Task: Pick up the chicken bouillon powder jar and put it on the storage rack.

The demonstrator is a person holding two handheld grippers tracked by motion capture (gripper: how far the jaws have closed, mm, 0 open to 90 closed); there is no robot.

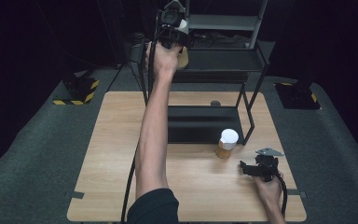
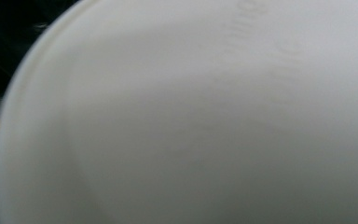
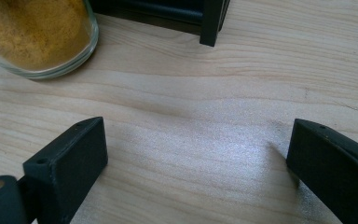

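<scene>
My left gripper is raised at arm's length in front of the black rack's middle shelf. It is shut on a jar of amber contents with a white lid. That white lid sits blurred and very close in the left gripper view. A second jar with a white lid stands on the wooden table before the rack's bottom shelf. My right gripper rests low on the table just right of it. Its jaws stand open around bare wood, the jar's powder-filled base lying ahead to the left.
The rack has a bottom shelf at table level and a grey top shelf. One rack leg stands just ahead of the right gripper. A small dark disc lies on the table behind the rack. Dark floor surrounds the table.
</scene>
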